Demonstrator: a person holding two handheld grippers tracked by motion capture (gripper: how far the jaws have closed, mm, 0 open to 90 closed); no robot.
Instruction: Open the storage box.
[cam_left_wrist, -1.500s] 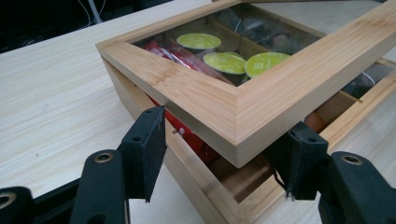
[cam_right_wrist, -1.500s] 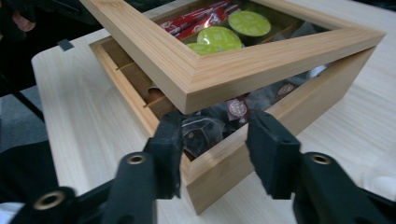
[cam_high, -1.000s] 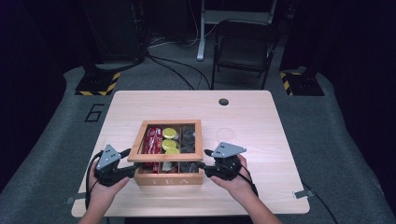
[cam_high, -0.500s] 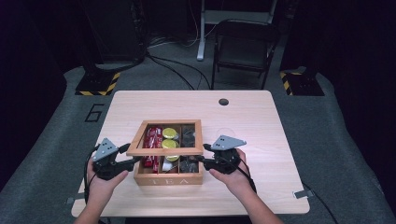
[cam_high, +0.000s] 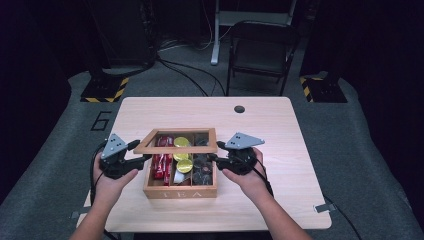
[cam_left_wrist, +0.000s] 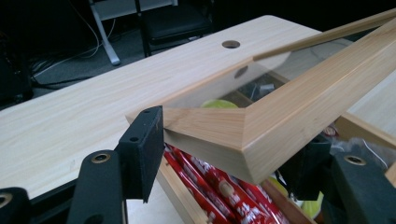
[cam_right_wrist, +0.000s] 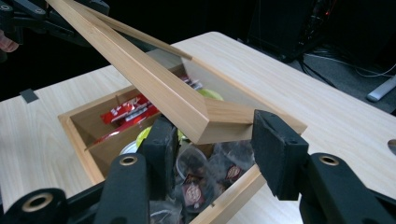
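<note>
Lid (cam_high: 176, 141), a pale wood frame with seemingly clear pane, is clamped by left gripper (cam_high: 134, 152) and right gripper (cam_high: 218, 151).

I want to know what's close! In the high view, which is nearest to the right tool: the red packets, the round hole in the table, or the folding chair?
1. Red packets, in the box's left compartment, left of the right tool.
2. Round hole, farther back on the table.
3. Folding chair, on the floor behind the table.
</note>
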